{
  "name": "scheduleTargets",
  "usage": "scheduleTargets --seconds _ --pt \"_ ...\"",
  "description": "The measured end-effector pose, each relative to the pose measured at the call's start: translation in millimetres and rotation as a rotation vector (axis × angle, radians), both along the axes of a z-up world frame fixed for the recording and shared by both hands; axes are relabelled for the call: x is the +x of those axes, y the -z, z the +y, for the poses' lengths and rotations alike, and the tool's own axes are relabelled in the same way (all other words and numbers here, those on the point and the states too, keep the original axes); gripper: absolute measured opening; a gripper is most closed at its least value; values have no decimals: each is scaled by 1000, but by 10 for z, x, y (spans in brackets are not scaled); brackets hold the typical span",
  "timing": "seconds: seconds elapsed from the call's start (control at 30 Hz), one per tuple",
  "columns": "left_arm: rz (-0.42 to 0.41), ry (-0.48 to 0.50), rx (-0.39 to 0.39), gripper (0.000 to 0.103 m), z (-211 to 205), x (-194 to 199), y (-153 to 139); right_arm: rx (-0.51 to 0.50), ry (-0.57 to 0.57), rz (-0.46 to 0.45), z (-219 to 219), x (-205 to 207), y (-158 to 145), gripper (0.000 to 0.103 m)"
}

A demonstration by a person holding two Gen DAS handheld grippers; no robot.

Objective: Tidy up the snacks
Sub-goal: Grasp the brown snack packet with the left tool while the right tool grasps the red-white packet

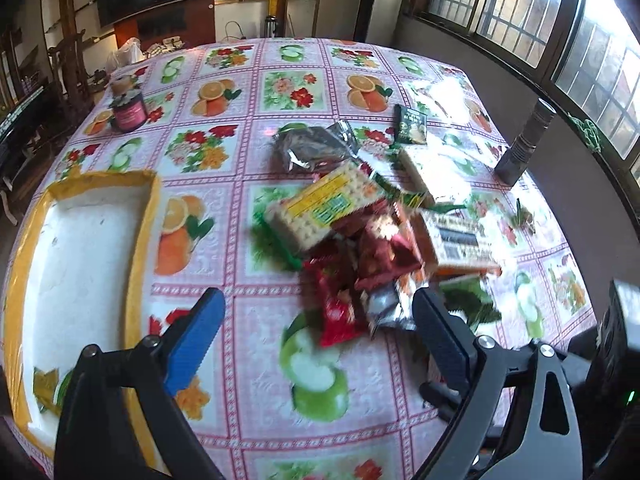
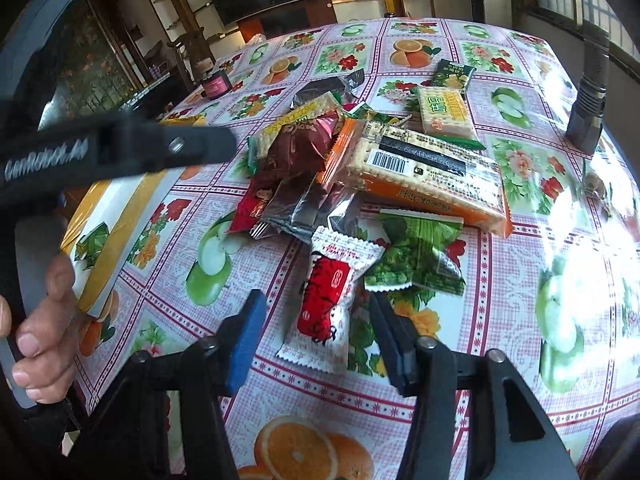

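A pile of snack packets (image 1: 360, 236) lies in the middle of the table; it also shows in the right wrist view (image 2: 360, 168). A white box with yellow taped rim (image 1: 80, 248) sits at the left, with one green packet (image 1: 48, 388) inside. My left gripper (image 1: 316, 320) is open and empty, just before the pile's near edge. My right gripper (image 2: 320, 312) is open, its jaws on either side of a white and red packet (image 2: 332, 304) lying flat on the table. A green packet (image 2: 416, 260) lies beside it.
The table has a fruit-and-flower cloth (image 1: 240, 160). A dark jar (image 1: 129, 110) stands at the far left. A black flashlight (image 1: 524, 144) stands at the right edge. The left gripper's body and the hand holding it (image 2: 48, 320) fill the left of the right wrist view.
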State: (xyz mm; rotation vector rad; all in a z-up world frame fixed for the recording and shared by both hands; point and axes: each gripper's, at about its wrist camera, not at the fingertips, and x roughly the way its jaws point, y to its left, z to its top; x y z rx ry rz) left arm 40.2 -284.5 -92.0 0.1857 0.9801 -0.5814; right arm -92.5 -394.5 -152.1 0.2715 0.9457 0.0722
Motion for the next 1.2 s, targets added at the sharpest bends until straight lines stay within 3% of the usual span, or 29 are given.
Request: scheduleTargets --seconds 0.07,0.2,0.37,0.47,0.57,0.6,1.2 --pt "17 7 -3 95 -120 95 27 3 -1 7 -12 43 22 42" --pt "92 15 -10 95 -351 311 159 0 -1 12 -27 87 35 41" --pt "144 16 -8 93 -558 454 326 -22 -7 16 -57 129 42 30" --pt "112 37 9 80 -617 421 368 -52 -14 13 -53 110 33 27" --pt "102 66 -4 43 -595 382 327 -52 -7 -3 -79 63 15 25" --pt "104 70 -12 41 -570 377 318 -49 -1 -11 -88 32 -4 25" --pt "8 11 -89 37 287 -33 -136 -17 5 -122 -19 -267 -383 24"
